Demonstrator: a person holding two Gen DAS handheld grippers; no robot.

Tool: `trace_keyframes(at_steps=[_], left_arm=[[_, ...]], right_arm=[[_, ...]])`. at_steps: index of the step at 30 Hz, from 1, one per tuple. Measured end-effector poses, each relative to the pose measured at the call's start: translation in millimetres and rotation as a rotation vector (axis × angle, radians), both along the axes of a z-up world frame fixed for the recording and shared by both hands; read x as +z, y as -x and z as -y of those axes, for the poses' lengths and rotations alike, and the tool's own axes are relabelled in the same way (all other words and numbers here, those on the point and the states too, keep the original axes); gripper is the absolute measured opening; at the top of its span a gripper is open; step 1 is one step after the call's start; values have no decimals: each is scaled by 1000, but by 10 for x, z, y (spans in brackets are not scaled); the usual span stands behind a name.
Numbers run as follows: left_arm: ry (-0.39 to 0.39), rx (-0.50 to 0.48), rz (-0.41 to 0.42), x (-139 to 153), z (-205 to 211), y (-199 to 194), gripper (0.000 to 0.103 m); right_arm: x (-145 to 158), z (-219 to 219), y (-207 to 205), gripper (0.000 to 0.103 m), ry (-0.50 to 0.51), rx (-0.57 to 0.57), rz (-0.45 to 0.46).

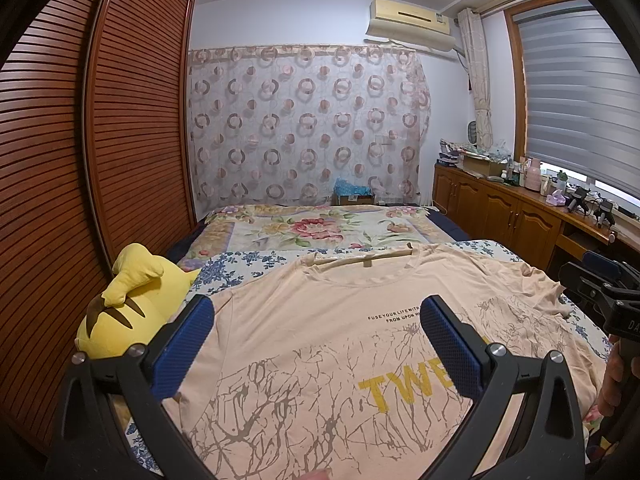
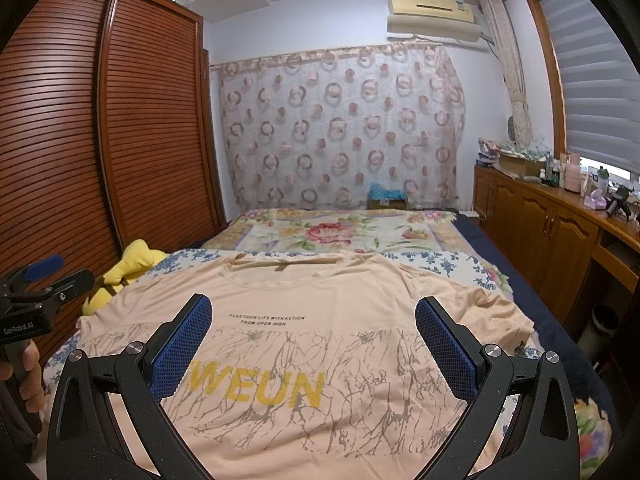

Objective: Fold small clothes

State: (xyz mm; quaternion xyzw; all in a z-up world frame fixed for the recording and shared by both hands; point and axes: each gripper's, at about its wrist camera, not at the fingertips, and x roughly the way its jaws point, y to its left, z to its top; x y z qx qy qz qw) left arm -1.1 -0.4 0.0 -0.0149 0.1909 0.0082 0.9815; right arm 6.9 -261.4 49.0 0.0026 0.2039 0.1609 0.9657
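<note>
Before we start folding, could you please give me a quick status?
Both grippers open, empty. T-shirt flat on bed, unfolded. Yellow plush toy beside left sleeve.

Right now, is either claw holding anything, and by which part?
Nothing held. The left claw and right claw are both open above the peach T-shirt, which lies flat on the bed.

A yellow plush toy (image 1: 132,304) lies beside slatted wooden wardrobe doors (image 1: 132,120), with a cream air conditioner (image 1: 412,22) high on the wall.
</note>
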Motion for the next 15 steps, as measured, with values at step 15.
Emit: trace_keyframes(at_steps=[15], left_arm=[[-33, -4, -41, 115, -147, -60, 103]], right_arm=[[-27, -38, 17, 103, 9, 22, 6]])
